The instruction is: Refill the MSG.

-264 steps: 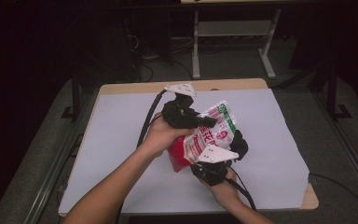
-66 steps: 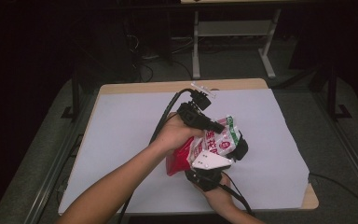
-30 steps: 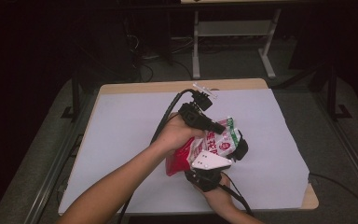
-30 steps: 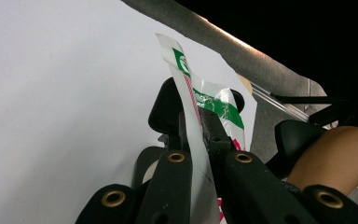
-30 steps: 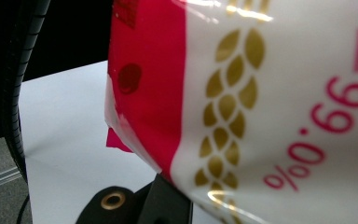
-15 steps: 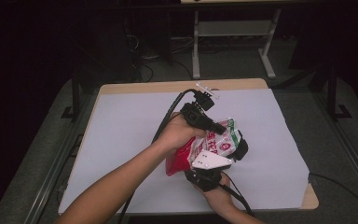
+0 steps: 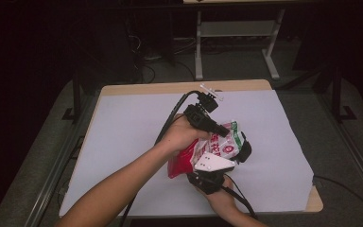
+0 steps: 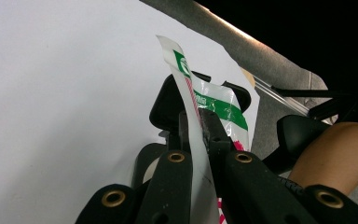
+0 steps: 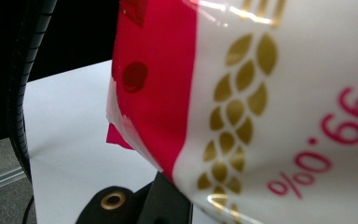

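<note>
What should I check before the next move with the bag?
1. Left gripper clamped on the bag: ok, its jaws pinch the bag's thin top edge.
2. Right gripper holding the bag: cannot tell, the bag covers its jaws in the right gripper view.
3. Bag sealed or torn: cannot tell.
4. Bag off the table: cannot tell; it sits between both grippers.
5. Cables clear of the bag: ok, both trail back toward the person.
6. Bag over the white sheet, away from its edges: ok.
</note>
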`<action>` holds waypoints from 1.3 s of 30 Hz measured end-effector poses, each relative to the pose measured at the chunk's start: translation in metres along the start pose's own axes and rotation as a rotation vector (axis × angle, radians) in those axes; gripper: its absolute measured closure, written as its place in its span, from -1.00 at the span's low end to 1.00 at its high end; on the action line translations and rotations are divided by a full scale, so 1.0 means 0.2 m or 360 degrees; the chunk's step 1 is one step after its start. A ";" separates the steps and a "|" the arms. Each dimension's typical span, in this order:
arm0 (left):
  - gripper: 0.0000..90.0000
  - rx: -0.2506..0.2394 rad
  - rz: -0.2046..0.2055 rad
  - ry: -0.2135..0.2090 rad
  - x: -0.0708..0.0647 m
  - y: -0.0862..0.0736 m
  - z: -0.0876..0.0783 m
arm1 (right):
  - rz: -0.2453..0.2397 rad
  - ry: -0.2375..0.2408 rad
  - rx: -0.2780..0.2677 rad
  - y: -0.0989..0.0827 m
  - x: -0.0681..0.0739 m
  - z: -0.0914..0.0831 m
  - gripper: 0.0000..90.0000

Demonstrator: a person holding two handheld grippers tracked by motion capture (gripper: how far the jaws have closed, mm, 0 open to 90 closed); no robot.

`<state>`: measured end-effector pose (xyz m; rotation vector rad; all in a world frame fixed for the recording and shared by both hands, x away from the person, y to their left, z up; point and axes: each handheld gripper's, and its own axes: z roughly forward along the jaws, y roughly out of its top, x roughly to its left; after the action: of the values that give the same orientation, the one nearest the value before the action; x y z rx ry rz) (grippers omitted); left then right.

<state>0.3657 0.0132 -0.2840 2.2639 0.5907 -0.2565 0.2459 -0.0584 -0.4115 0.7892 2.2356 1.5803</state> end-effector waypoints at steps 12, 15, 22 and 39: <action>1.00 0.0001 -0.0002 -0.0002 0.00 0.00 0.01 | -0.0001 0.0000 -0.0001 0.00 0.00 0.00 1.00; 1.00 0.0001 0.0005 -0.0002 0.00 0.00 0.01 | -0.0005 0.0000 -0.0001 0.00 0.00 0.00 1.00; 1.00 0.0008 0.0007 0.0002 -0.01 0.00 0.01 | -0.0003 -0.0001 0.0000 0.00 0.00 0.00 1.00; 1.00 0.0020 0.0007 0.0014 -0.01 0.01 0.03 | 0.0002 0.0007 0.0000 0.00 0.00 0.00 1.00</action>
<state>0.3645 0.0080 -0.2861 2.2792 0.5903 -0.2491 0.2455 -0.0583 -0.4121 0.7882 2.2382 1.5842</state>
